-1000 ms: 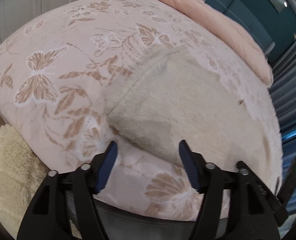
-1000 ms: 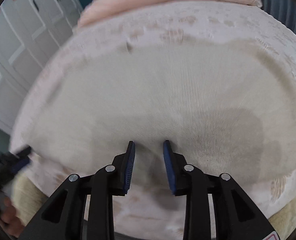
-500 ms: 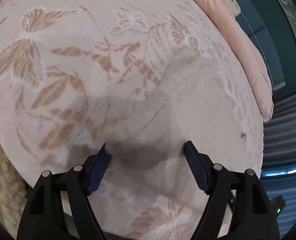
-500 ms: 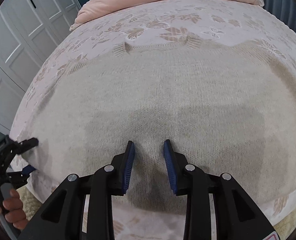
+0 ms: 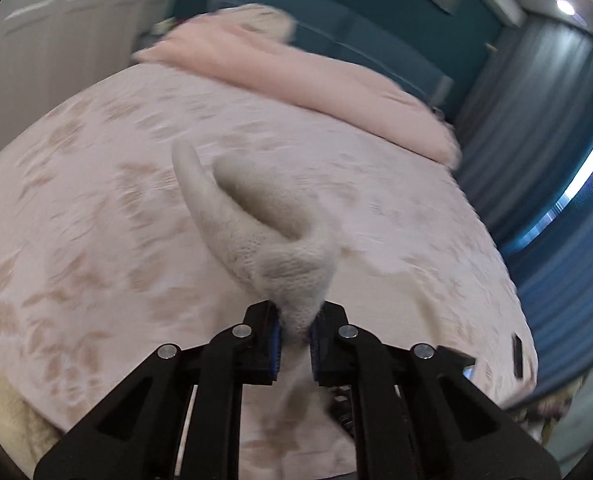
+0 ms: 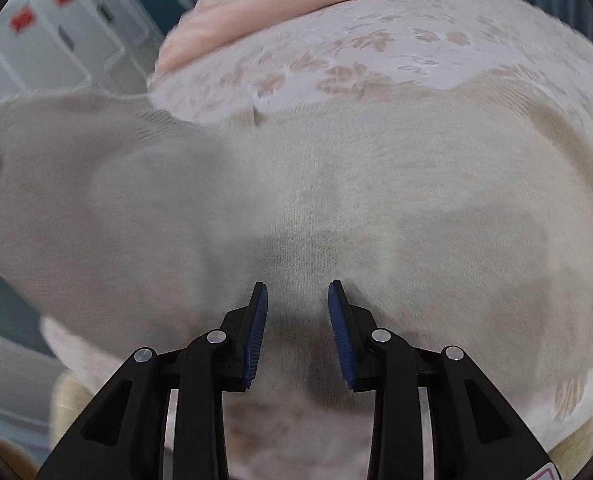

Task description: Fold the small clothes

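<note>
A small beige knit garment (image 6: 376, 184) lies spread on a bed with a pink floral cover (image 6: 376, 40). My left gripper (image 5: 295, 334) is shut on the garment's left edge (image 5: 288, 272) and holds it raised off the bed, so the cloth curls up in a fold. In the right wrist view that raised part (image 6: 76, 168) hangs at the left. My right gripper (image 6: 298, 304) is open, its blue pads on either side of the garment's near edge, low over the cloth.
A folded pink blanket (image 5: 316, 80) lies along the far side of the bed. A cream fluffy rug (image 5: 4, 420) is below the bed's near edge. Blue curtains (image 5: 556, 160) hang at the right; white cabinets (image 6: 56, 32) stand at the left.
My left gripper has closed on the garment's left edge and lifted it off the bed. My right gripper has stayed open near the garment's front edge.
</note>
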The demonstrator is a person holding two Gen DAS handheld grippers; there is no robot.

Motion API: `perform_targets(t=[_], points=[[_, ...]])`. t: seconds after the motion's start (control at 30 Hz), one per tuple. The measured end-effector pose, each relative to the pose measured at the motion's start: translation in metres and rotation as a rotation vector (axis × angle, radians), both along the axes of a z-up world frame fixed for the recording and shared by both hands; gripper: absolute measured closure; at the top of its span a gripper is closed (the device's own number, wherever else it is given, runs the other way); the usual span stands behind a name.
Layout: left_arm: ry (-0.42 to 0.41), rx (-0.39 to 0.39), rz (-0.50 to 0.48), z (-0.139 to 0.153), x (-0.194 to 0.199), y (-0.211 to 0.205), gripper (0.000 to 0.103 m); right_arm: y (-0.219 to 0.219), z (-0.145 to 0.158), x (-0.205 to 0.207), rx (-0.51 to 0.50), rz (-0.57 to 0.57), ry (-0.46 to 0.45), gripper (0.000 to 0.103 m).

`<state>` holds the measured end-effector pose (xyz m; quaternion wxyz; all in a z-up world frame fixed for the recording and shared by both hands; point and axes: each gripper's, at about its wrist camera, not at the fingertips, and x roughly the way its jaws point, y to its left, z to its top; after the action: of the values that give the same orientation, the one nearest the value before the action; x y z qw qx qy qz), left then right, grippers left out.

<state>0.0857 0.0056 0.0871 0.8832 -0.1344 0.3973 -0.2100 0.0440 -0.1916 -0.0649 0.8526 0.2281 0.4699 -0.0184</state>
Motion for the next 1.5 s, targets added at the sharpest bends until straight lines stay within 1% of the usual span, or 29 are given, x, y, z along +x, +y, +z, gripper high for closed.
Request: perform_targets(t=[0.03,0.1,0.13,0.17,0.2,0.23,0.27,0.33,0.37,0.43,0.47,0.5,0.53,0.57,0.6,0.7,0.77,0.93,1.03,1.07,1.1,1.13,1.17,1.2,1.27,1.33,1.37,1.43,1.5], points=[[-0.003,0.007,-0.026,0.002,-0.001,-0.014,0.094,-0.010,0.007,-0.010,0.028,-0.026,-0.019,0.070],[-0.002,0.061,-0.079,-0.004,-0.005,-0.051,0.094,-0.024,0.015,-0.029,0.059,-0.062,-0.045,0.066],[0.003,0.071,-0.094,-0.006,-0.005,-0.060,0.094,-0.038,0.020,-0.045,0.079,-0.096,-0.062,0.065],[0.021,0.097,-0.134,-0.014,-0.009,-0.079,0.094,-0.048,0.023,-0.055,0.092,-0.117,-0.071,0.063],[0.028,0.117,-0.155,-0.021,-0.012,-0.088,0.094,-0.056,0.024,-0.064,0.098,-0.138,-0.075,0.063],[0.037,0.161,-0.189,-0.034,-0.017,-0.106,0.094,-0.069,0.025,-0.077,0.104,-0.175,-0.074,0.062],[0.044,0.188,-0.206,-0.043,-0.024,-0.112,0.093,-0.080,0.025,-0.086,0.111,-0.202,-0.072,0.060],[0.087,0.279,-0.246,-0.075,-0.032,-0.132,0.089,-0.100,0.024,-0.103,0.129,-0.251,-0.060,0.059],[0.102,0.286,-0.246,-0.083,-0.038,-0.131,0.086,-0.108,0.025,-0.109,0.135,-0.270,-0.055,0.058],[0.124,0.259,-0.229,-0.096,-0.047,-0.117,0.076,-0.117,0.027,-0.118,0.148,-0.283,-0.055,0.052],[0.124,0.233,-0.227,-0.098,-0.053,-0.106,0.062,-0.120,0.030,-0.121,0.149,-0.283,-0.057,0.047],[0.125,0.225,-0.225,-0.099,-0.058,-0.096,0.052,-0.120,0.032,-0.123,0.149,-0.281,-0.061,0.044],[0.123,0.222,-0.219,-0.101,-0.063,-0.083,0.048,-0.119,0.034,-0.123,0.153,-0.273,-0.069,0.038],[0.121,0.239,-0.200,-0.104,-0.065,-0.075,0.038,-0.117,0.036,-0.121,0.167,-0.262,-0.076,0.034],[0.116,0.261,-0.177,-0.105,-0.068,-0.066,0.035,-0.116,0.037,-0.119,0.185,-0.254,-0.079,0.033],[0.113,0.302,-0.137,-0.118,-0.072,-0.036,0.033,-0.105,0.035,-0.099,0.296,-0.207,-0.085,0.027],[0.129,0.330,-0.106,-0.125,-0.070,-0.027,0.033,-0.092,0.031,-0.072,0.345,-0.148,-0.062,0.025],[0.159,0.342,-0.081,-0.139,-0.056,-0.025,0.030,-0.057,0.017,-0.023,0.331,-0.055,0.045,0.024],[0.170,0.344,-0.085,-0.147,-0.046,-0.027,0.030,-0.045,0.009,-0.005,0.306,-0.052,0.085,0.024],[0.172,0.336,-0.083,-0.148,-0.045,-0.027,0.031,-0.045,0.008,0.000,0.300,-0.049,0.086,0.026],[0.177,0.324,-0.077,-0.149,-0.042,-0.026,0.040,-0.044,0.008,0.003,0.294,-0.048,0.083,0.032],[0.194,0.302,-0.087,-0.150,-0.039,-0.024,0.047,-0.042,0.010,0.008,0.285,-0.044,0.065,0.066],[0.224,0.278,-0.098,-0.152,-0.036,-0.023,0.067,-0.040,0.014,0.012,0.281,-0.030,0.053,0.082],[0.249,0.262,-0.096,-0.153,-0.033,-0.020,0.083,-0.038,0.025,0.015,0.278,-0.016,0.025,0.083],[0.282,0.224,-0.072,-0.152,-0.030,-0.012,0.093,-0.037,0.057,0.012,0.292,0.014,-0.103,0.086],[0.294,0.176,-0.075,-0.147,-0.031,-0.010,0.093,-0.038,0.111,0.000,0.256,0.061,-0.261,0.086],[0.287,0.170,-0.098,-0.141,-0.035,-0.015,0.094,-0.038,0.129,-0.011,0.230,0.074,-0.316,0.086],[0.257,0.208,-0.150,-0.131,-0.042,-0.033,0.098,-0.050,0.146,-0.034,0.165,0.048,-0.372,0.086],[0.249,0.258,-0.192,-0.131,-0.049,-0.054,0.101,-0.075,0.134,-0.057,0.099,-0.032,-0.357,0.086]])
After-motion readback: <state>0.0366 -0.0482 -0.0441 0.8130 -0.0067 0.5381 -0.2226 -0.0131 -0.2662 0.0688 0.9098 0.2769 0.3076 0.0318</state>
